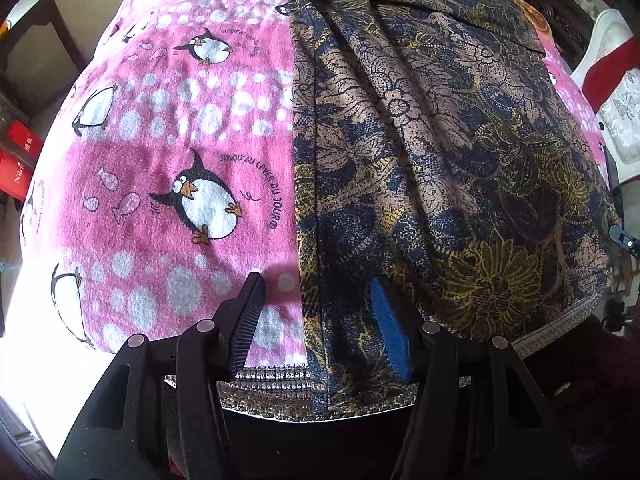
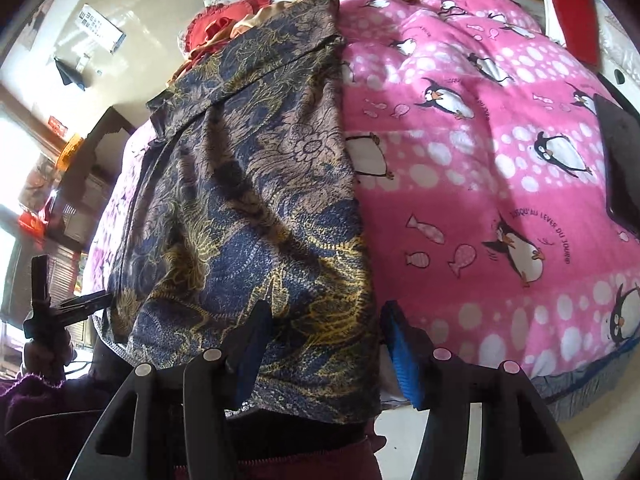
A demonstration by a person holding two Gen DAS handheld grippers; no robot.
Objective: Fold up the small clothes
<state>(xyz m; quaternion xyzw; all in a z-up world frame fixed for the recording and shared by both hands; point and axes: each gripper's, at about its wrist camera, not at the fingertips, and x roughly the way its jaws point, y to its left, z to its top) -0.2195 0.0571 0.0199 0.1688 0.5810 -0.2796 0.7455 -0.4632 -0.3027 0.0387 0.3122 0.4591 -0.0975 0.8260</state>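
Observation:
A dark blue, tan and yellow floral garment (image 1: 440, 152) lies flat and lengthwise on a pink penguin blanket (image 1: 172, 128). It also shows in the right wrist view (image 2: 256, 200), on the same blanket (image 2: 480, 160). My left gripper (image 1: 316, 320) is open, its jaws either side of the garment's near left edge, holding nothing. My right gripper (image 2: 324, 344) is open, its jaws either side of the garment's near right edge, holding nothing. The left gripper also shows at the far left of the right wrist view (image 2: 60, 308).
The garment's near hem overhangs the bed's front edge. A dark flat object (image 2: 620, 168) lies on the blanket at right. Red and orange cushions (image 2: 224, 28) lie at the far end. Red boxes (image 1: 16, 160) stand at left beside the bed.

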